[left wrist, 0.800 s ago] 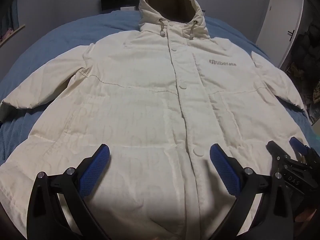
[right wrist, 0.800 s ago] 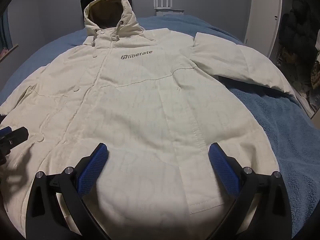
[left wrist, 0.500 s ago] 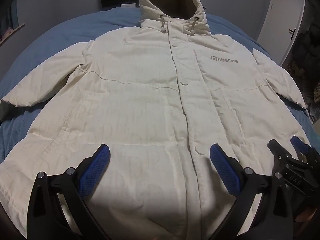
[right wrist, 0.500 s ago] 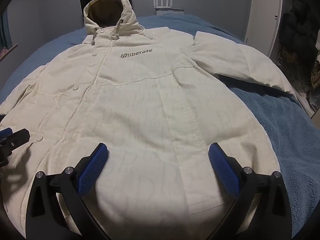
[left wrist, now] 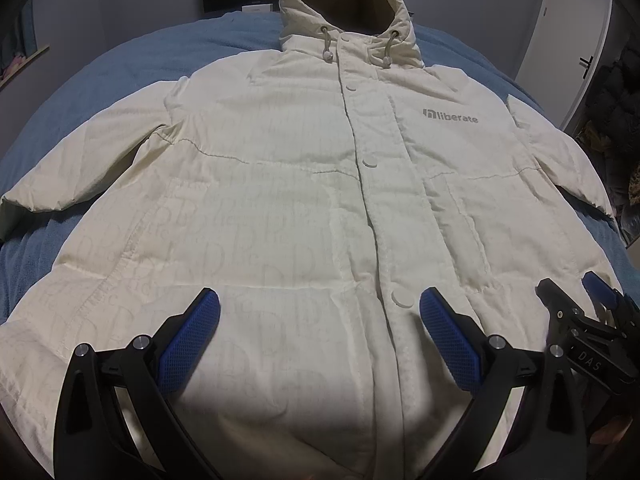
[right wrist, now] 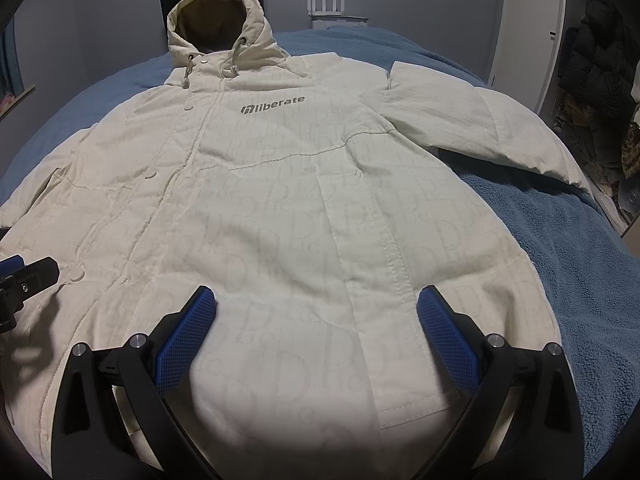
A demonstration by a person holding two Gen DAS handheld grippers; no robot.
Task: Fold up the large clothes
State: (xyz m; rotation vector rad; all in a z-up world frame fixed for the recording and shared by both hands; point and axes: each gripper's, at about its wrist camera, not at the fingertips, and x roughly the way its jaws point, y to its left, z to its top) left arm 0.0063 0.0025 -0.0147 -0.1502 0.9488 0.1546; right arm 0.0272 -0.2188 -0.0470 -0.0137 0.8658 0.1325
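Observation:
A large cream hooded coat [left wrist: 280, 208] with a grey "liberate" logo lies flat, front up and buttoned, on a blue blanket [left wrist: 120, 64]. Both sleeves spread outward. It also fills the right wrist view [right wrist: 304, 208]. My left gripper [left wrist: 320, 312] is open and empty above the coat's lower front, near the button placket. My right gripper [right wrist: 316, 308] is open and empty above the coat's lower right side near the hem. The right gripper also shows at the right edge of the left wrist view [left wrist: 572, 304].
The blue blanket [right wrist: 560, 240] covers the bed on all sides of the coat. A white door [left wrist: 576, 36] and dark piled things [right wrist: 600, 64] stand at the right. A white router [right wrist: 332, 6] sits behind the bed.
Both grippers have edged slightly forward over the coat; the coat sits a little lower in both views. Nothing was taken hold of.

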